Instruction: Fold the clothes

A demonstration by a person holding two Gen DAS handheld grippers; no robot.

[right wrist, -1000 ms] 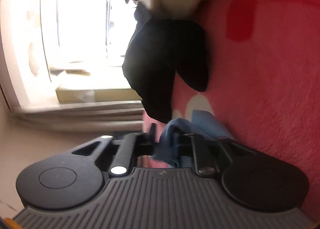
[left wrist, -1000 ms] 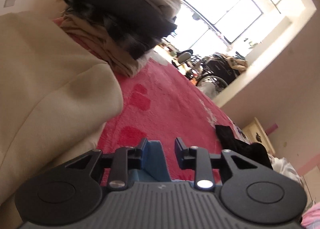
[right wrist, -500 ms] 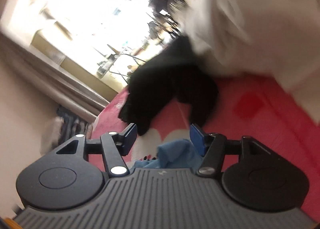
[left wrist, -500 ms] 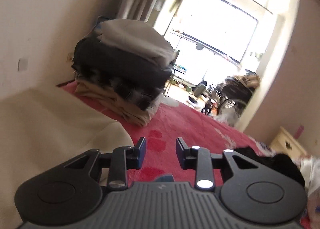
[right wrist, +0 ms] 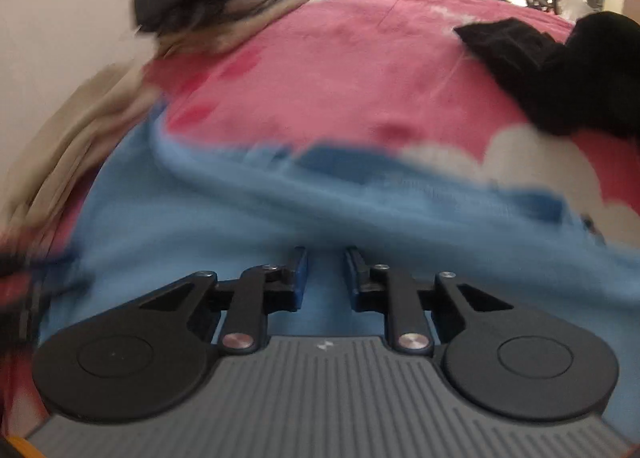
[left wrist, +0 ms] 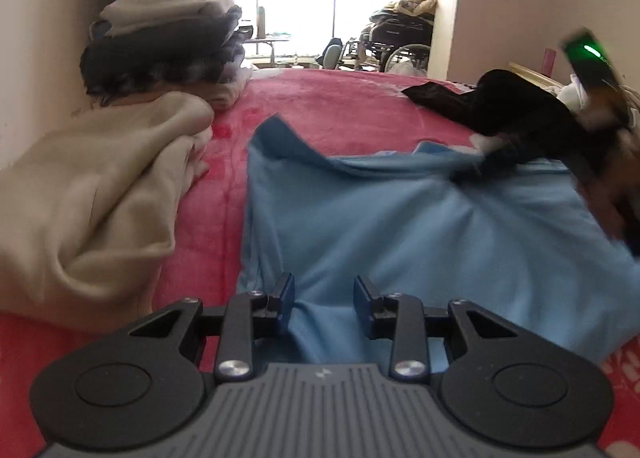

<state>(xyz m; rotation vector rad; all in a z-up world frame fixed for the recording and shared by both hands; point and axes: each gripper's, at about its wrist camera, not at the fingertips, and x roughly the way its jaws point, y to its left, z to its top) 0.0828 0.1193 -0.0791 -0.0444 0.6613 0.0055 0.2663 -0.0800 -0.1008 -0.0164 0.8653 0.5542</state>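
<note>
The blue garment [left wrist: 400,226] lies rumpled, mid-bed on the pink blanket [left wrist: 344,106], under both the left gripper [left wrist: 324,298] and right gripper [right wrist: 325,270], jaws apart, seemingly empty through blur, so flatten wrinkles before creasing.

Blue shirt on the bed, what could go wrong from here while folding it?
The blue shirt lies bunched, its far edge flipped over, so a fold now may lock in wrinkles. The black garment touches its far corner and could drag along. The beige garment crowds the left side, leaving little room.
</note>
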